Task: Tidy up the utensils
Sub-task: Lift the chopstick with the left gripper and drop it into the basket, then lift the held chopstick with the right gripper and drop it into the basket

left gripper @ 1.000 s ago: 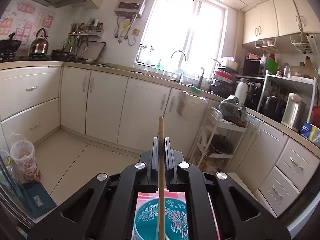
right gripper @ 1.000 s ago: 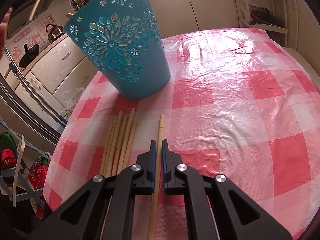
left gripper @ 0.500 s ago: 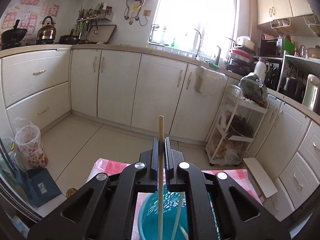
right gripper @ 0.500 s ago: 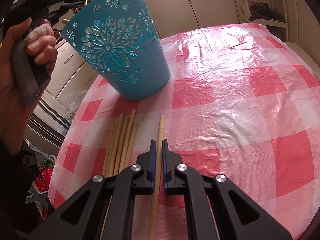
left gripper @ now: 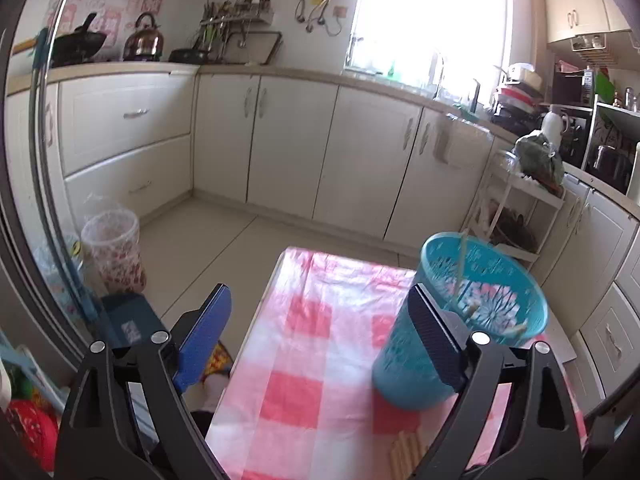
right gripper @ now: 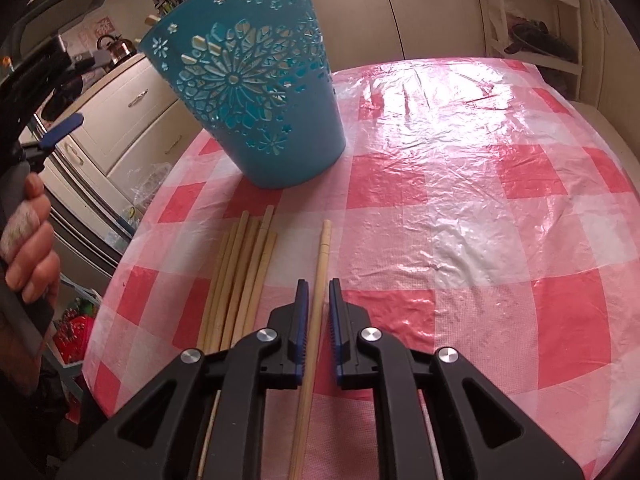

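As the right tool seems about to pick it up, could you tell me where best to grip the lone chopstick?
Grip the lone chopstick mid-shaft from above, jaws across its width. It lies flat, apart from the bundle, and the right tool already straddles it.

basket (right gripper: 256,92) on table (right gripper: 460,208), chopsticks (right gripper: 240,276) before it

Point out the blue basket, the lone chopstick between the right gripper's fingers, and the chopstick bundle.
blue basket (right gripper: 256,92), right wrist view, patterned side wall.
lone chopstick (right gripper: 321,264), right wrist view, upper shaft.
chopstick bundle (right gripper: 240,276), right wrist view, middle sticks.
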Available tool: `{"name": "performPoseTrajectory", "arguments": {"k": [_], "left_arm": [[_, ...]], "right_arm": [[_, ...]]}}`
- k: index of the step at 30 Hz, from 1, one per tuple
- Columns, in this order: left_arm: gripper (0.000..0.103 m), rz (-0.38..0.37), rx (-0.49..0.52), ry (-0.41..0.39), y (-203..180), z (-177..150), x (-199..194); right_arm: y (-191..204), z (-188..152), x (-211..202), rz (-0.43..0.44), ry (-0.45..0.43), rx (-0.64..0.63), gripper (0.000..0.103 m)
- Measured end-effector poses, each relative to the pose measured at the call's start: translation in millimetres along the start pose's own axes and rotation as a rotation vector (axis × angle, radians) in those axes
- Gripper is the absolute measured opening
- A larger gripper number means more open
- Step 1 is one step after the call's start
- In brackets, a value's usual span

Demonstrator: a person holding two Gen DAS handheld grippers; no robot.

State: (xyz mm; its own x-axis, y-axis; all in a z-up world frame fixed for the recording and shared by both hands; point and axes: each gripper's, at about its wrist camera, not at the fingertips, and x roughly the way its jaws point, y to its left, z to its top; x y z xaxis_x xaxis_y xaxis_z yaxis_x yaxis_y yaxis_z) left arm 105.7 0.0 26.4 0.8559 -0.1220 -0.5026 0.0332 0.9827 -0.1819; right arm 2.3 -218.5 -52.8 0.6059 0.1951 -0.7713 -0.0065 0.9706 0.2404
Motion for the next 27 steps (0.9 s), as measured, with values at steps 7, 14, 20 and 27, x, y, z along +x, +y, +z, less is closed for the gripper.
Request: {"name": "performPoseTrajectory", "arguments": {"k": [7,14,20,27], "left_arm": [[0.087,0.032,-0.087,0.208,36,-62,39],[0.087,0.033,-0.070,0.205,35,-66,41],[0.087,0.045,-0.037,0.165,26,-66,33],[0.087,0.046,-0.038,0.159,28,-66,32]], "right_arm": [[12,-5,-9,-0.078,-0.021,-0.083,0.006],[-6,33,-95,0.132,-0.263,0.081,0.006],[12,111,-142,0.244,-0.522,0.113,0.006],[31,196,-118,0.142,-0.745,0.135,0.006]]}}
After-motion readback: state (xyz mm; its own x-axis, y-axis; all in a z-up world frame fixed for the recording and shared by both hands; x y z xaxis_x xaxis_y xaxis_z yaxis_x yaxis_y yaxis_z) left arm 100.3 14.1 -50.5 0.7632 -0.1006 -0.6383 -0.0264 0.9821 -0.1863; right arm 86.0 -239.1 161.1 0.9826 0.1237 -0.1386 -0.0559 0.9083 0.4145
